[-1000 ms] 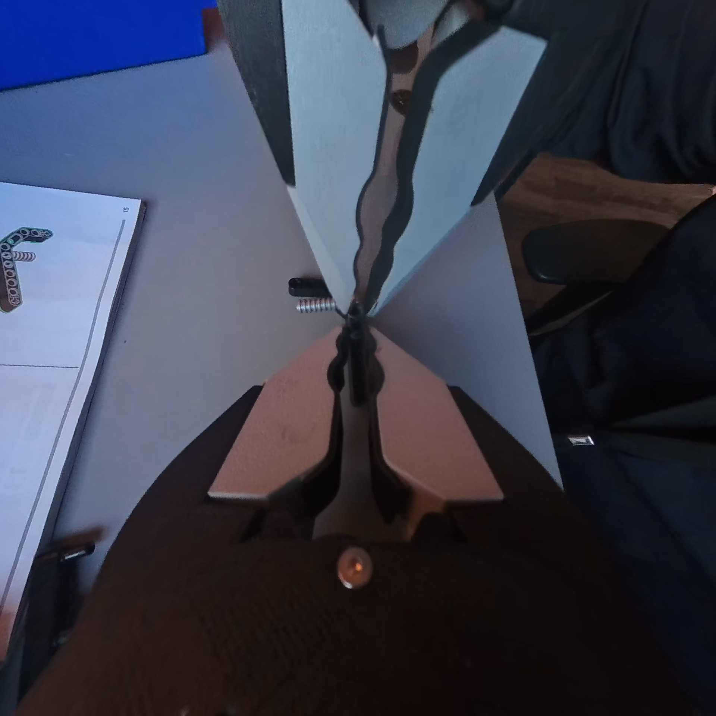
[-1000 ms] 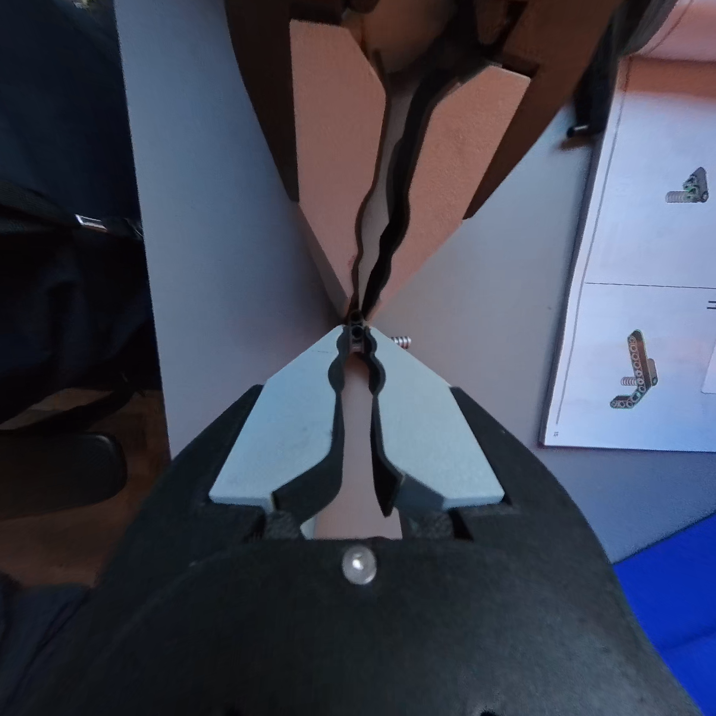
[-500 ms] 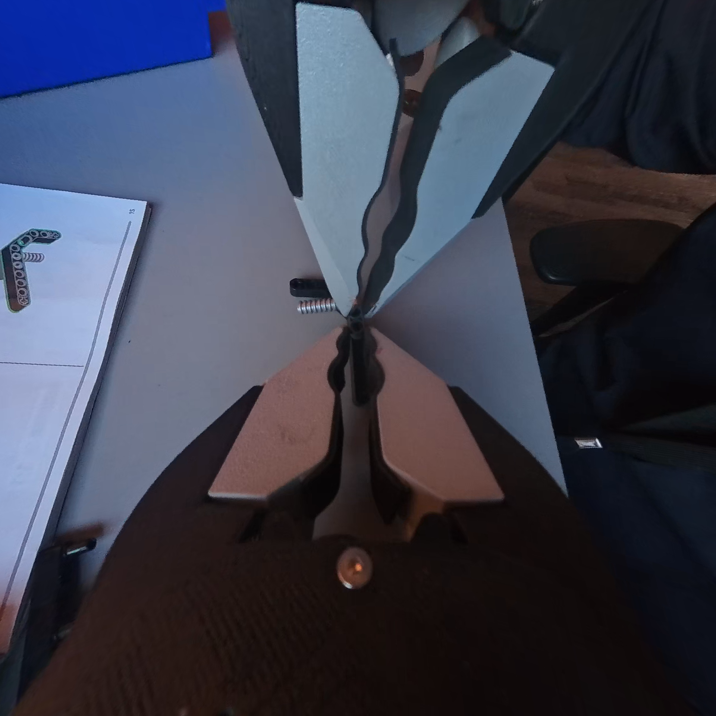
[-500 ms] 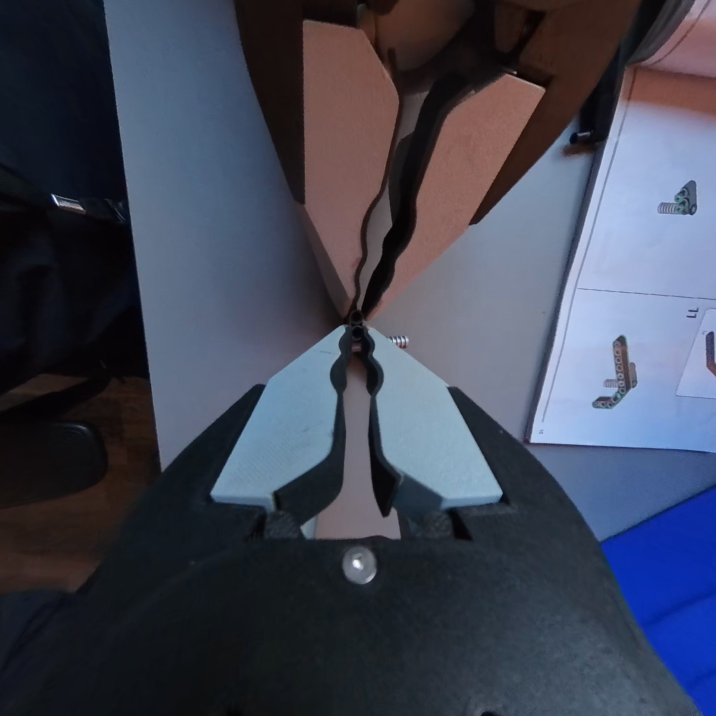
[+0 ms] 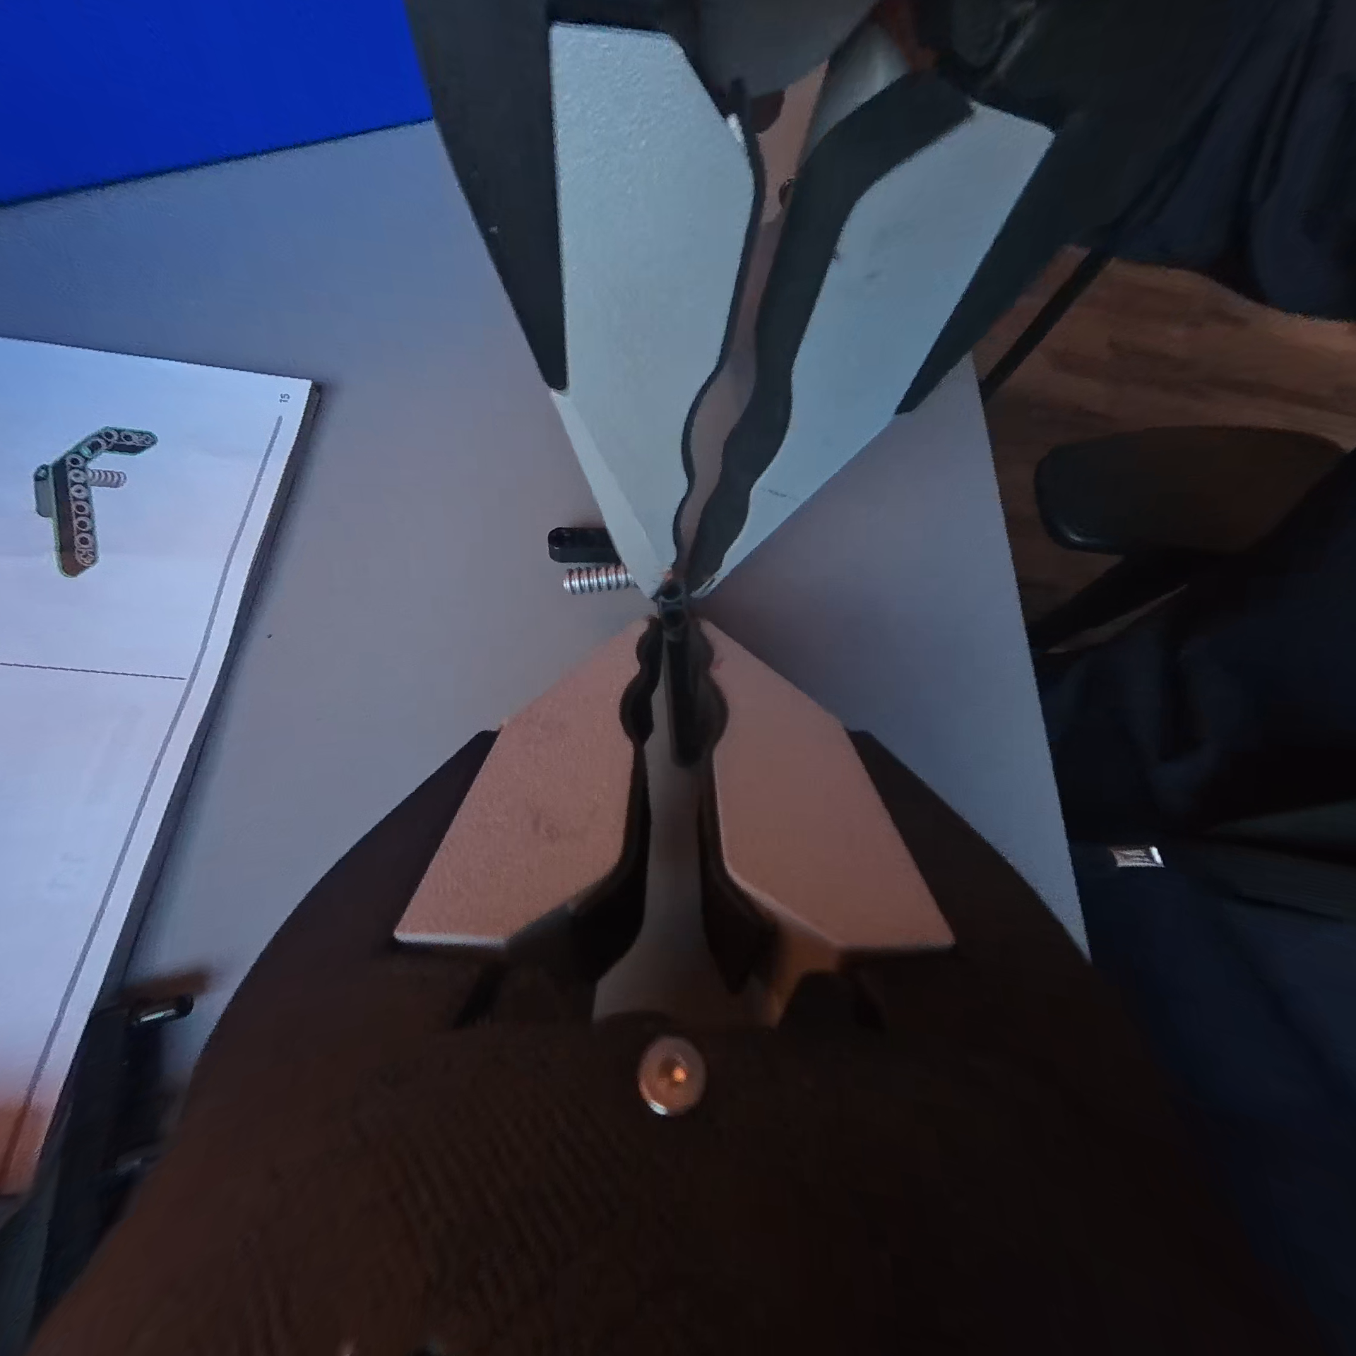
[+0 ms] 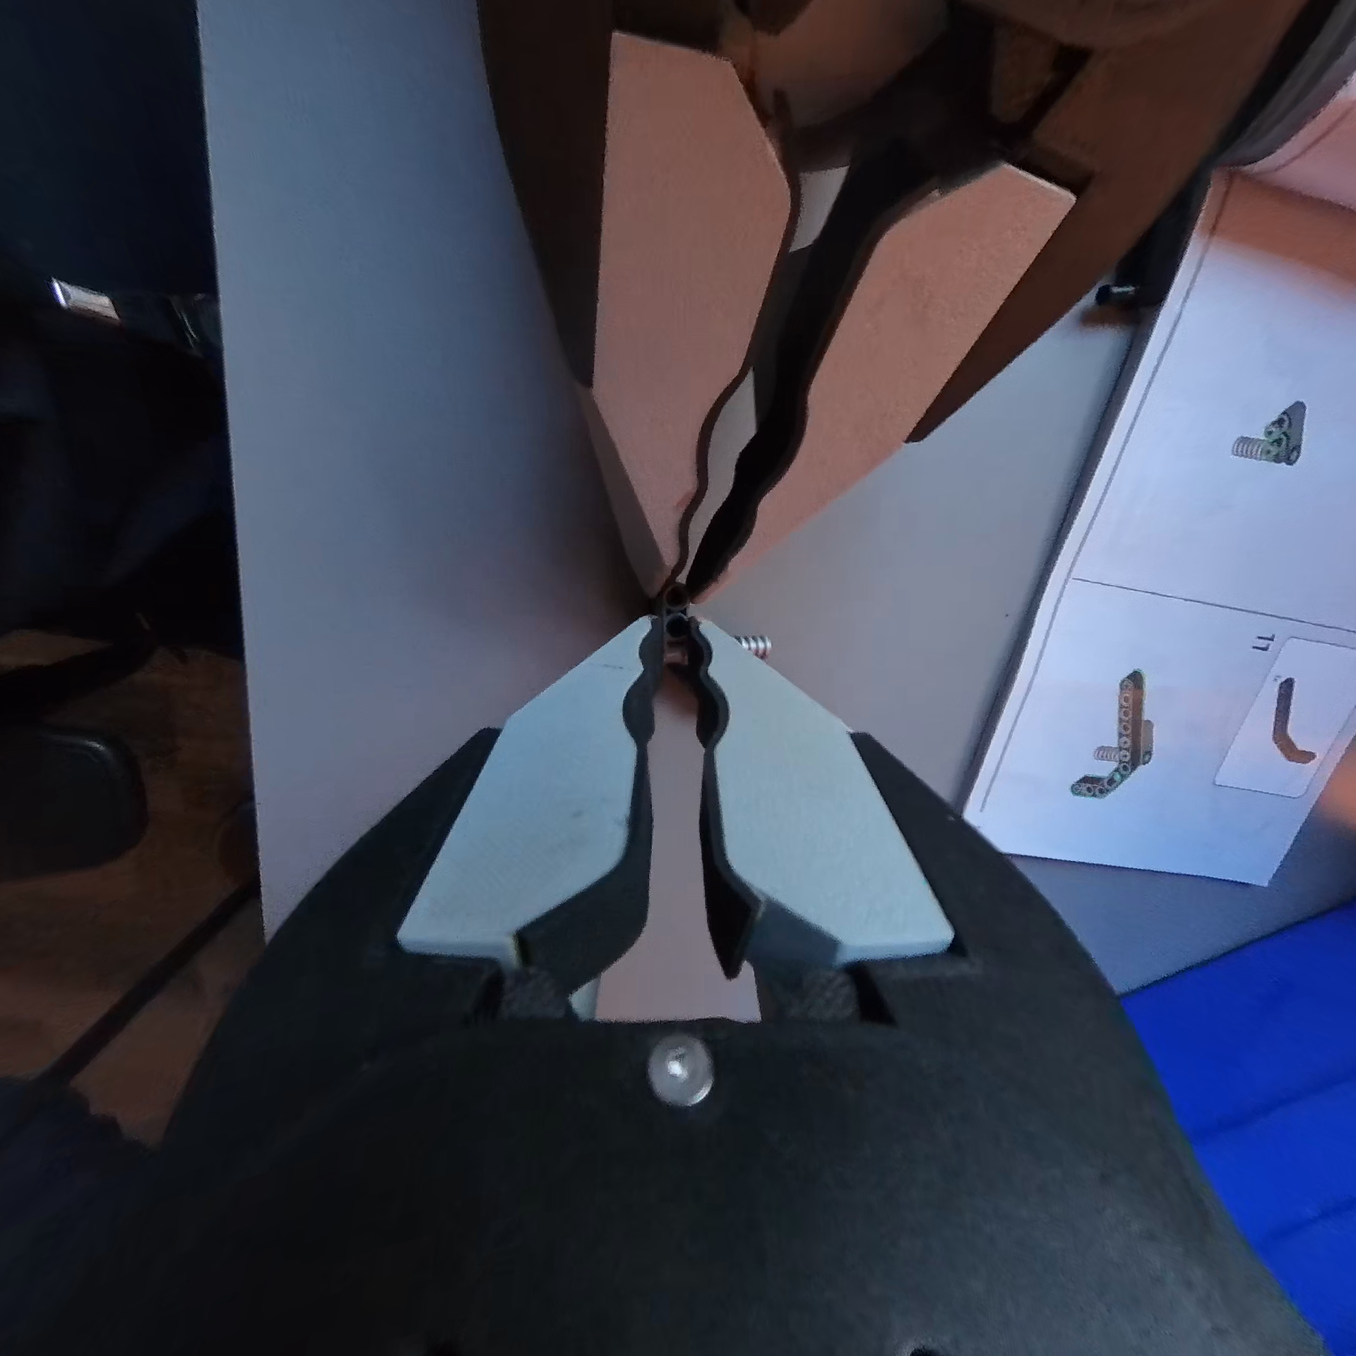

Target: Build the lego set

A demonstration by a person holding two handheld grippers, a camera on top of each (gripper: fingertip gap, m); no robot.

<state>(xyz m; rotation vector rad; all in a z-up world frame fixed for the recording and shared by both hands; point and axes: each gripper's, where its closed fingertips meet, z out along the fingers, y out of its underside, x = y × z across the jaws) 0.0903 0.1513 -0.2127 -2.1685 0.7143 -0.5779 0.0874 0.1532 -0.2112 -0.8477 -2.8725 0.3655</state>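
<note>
My left gripper (image 5: 675, 624), with copper fingers, is shut on a thin black lego beam (image 5: 682, 697) that lies lengthwise between its pads. My right gripper (image 6: 676, 624), with pale blue fingers, is shut on a small black lego piece (image 6: 676, 628) with a round hole. The two grippers meet tip to tip above the grey table (image 5: 381, 352), and the two black parts touch end to end. The right gripper (image 5: 679, 580) comes in from the top of the left wrist view. The left gripper (image 6: 679, 587) comes in from the top of the right wrist view.
A small black lego part (image 5: 576, 543) and a grey ridged worm part (image 5: 594, 581) lie on the table under the tips. The open instruction booklet (image 5: 110, 624) lies to one side, also in the right wrist view (image 6: 1174, 587). A blue surface (image 5: 183, 73) lies beyond. The table edge (image 5: 1027, 660) drops to a chair. My left and right fingertips are right by each other.
Both grippers stay shut and tip to tip. The pair has shifted slightly over the table, so more of the booklet page shows in the right wrist view.
</note>
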